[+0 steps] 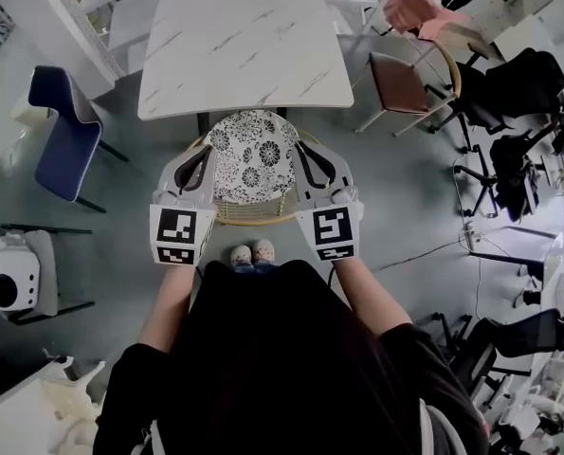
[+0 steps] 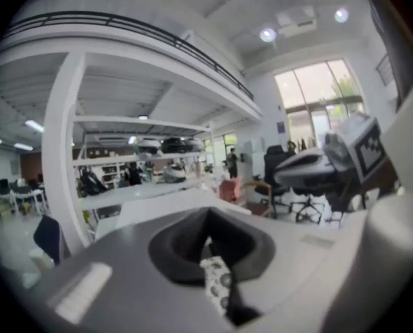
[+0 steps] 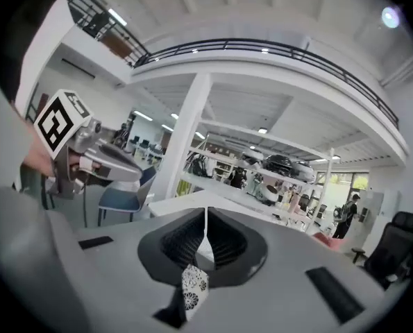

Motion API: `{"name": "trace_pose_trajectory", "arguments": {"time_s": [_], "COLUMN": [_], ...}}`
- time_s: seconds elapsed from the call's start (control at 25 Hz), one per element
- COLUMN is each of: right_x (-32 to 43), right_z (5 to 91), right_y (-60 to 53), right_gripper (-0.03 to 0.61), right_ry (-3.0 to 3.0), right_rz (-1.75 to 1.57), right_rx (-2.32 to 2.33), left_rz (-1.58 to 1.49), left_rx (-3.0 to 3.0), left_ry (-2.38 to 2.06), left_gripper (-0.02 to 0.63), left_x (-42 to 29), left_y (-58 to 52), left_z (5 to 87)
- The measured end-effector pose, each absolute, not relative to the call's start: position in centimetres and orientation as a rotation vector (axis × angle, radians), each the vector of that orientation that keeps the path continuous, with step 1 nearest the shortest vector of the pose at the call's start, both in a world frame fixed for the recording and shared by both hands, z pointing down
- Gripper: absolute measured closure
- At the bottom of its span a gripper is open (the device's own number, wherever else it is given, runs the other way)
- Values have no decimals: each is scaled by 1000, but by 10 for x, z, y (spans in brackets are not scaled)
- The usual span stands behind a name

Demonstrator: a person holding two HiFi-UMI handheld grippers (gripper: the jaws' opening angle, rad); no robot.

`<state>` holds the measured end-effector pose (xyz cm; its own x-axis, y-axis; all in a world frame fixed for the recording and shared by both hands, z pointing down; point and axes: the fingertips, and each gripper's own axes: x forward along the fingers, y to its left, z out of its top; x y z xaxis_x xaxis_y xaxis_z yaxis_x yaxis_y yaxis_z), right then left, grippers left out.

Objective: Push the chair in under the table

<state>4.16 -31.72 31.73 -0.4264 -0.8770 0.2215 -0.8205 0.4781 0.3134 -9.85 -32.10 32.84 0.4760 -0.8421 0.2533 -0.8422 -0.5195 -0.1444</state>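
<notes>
The chair [image 1: 253, 159] has a round black-and-white floral seat and a wicker frame. It stands at the near edge of the white marble table [image 1: 244, 41], its front partly under the top. My left gripper [image 1: 198, 157] is over the chair's left side and my right gripper [image 1: 312, 154] over its right side. Whether they touch the frame I cannot tell. In the left gripper view the left gripper [image 2: 207, 240] has its jaws together, and so does the right gripper [image 3: 206, 233] in its view. Nothing sits between either pair. A sliver of floral seat [image 3: 194, 288] shows below them.
A blue chair [image 1: 63, 131] stands left of the table and a maroon chair [image 1: 409, 79] to its right. Black office chairs [image 1: 518, 83] and a floor cable [image 1: 433, 249] lie further right. A white machine [image 1: 11, 278] sits at the left. The person's feet [image 1: 253, 254] are just behind the chair.
</notes>
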Motion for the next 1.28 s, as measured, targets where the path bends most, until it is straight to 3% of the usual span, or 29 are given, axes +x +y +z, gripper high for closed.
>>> {"name": "trace_pose_trajectory", "arguments": {"time_s": [0.32,1.28], "right_x": [68,54], "right_z": [240,223], "right_y": [-320,-307], "right_gripper": [552,558], "right_ry": [-2498,-2540], "right_rz": [-162,-175], "right_rx": [1766,1752], "left_rz": [137,226], "left_rx": [2642,2689], "left_ry": [-1802,-1827], "left_gripper": [606,606], "left_x": [-113,-99], "left_y": [-320,-306], "left_z": [251,231]}}
